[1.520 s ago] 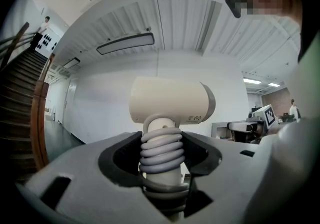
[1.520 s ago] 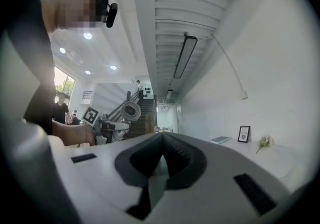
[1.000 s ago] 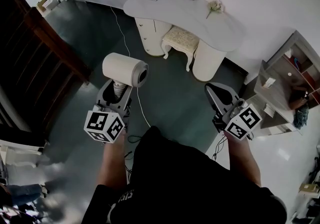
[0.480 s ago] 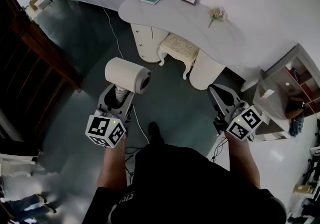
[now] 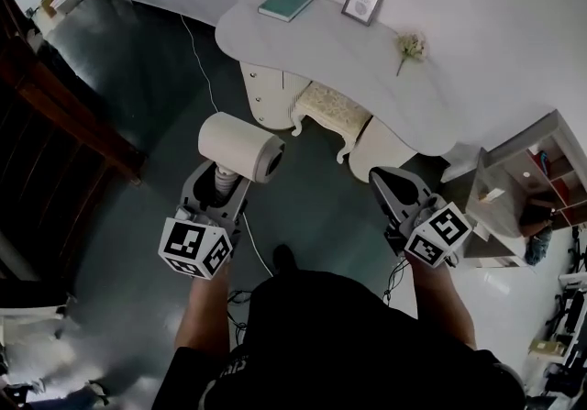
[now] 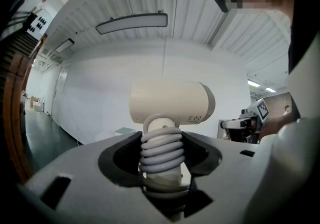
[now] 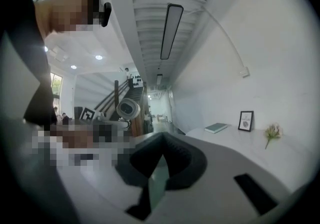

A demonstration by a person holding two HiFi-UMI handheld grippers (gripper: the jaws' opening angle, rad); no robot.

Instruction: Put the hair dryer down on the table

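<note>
Just left of centre, the left gripper (image 5: 220, 184) clamps the dryer (image 5: 240, 146) by its cord-wrapped handle (image 6: 161, 154), over the floor (image 5: 138, 78) and well apart from the table (image 5: 321, 50) at upper centre. The right gripper (image 5: 389, 186), right of centre, has its jaws together on nothing. The shelf (image 5: 541, 170) at the right edge holds items too small to name.

Person: black short-sleeved shirt (image 5: 339, 335) with white lettering on its left side. Left gripper (image 5: 223, 181) and right gripper (image 5: 381, 177): grey moulded bodies with dark jaw recesses. Each carries a white cube (left cube (image 5: 194, 249), right cube (image 5: 437, 236)) with black square markers.
</note>
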